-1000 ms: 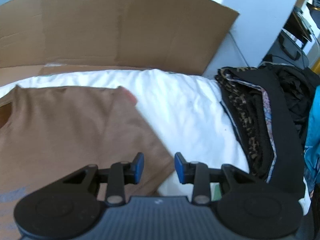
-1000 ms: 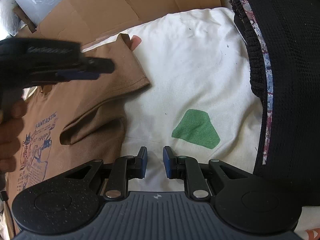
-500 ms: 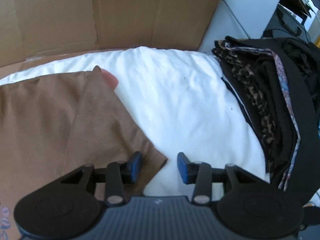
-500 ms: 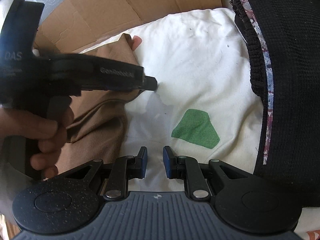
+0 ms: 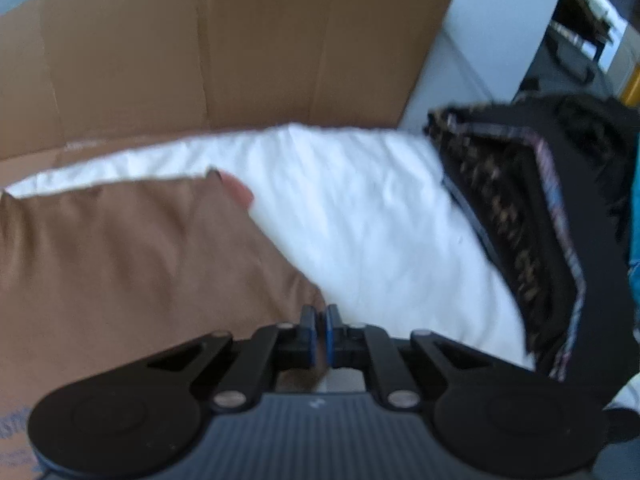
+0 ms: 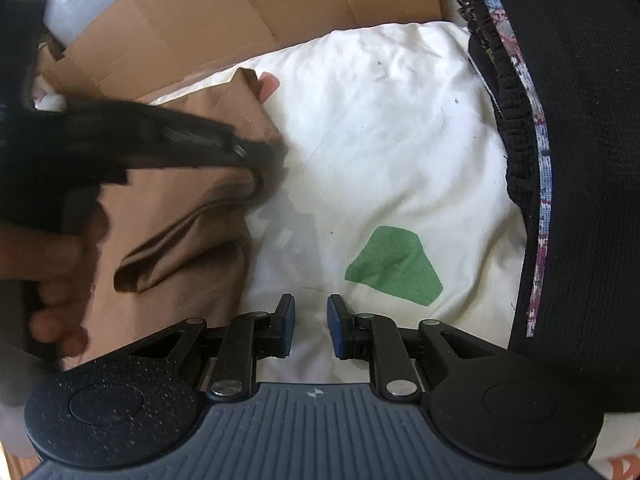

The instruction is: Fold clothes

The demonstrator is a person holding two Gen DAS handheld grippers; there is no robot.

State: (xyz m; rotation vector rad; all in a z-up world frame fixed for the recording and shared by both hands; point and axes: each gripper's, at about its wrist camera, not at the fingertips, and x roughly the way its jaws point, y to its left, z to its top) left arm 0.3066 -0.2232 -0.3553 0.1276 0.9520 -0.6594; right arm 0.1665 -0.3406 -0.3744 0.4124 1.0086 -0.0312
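Observation:
A brown T-shirt (image 5: 120,260) lies on a white sheet (image 5: 360,208), its right sleeve folded inward. My left gripper (image 5: 320,320) is shut on the shirt's near right corner, with a little brown cloth caught between the blue pads. In the right wrist view the brown T-shirt (image 6: 180,248) bunches under the left gripper (image 6: 260,152), which a person's hand (image 6: 48,264) holds. My right gripper (image 6: 311,320) hovers over the white sheet (image 6: 380,140) just right of the shirt. Its jaws are opening slightly and nothing is between them.
A pile of dark folded clothes (image 5: 540,220) lines the right side, also the pile (image 6: 580,160) in the right wrist view. Flattened cardboard (image 5: 200,60) stands behind the sheet. A green patch (image 6: 394,266) marks the sheet ahead of my right gripper.
The left gripper came down onto the shirt's right corner and its jaws closed on the cloth. The right gripper stayed where it was.

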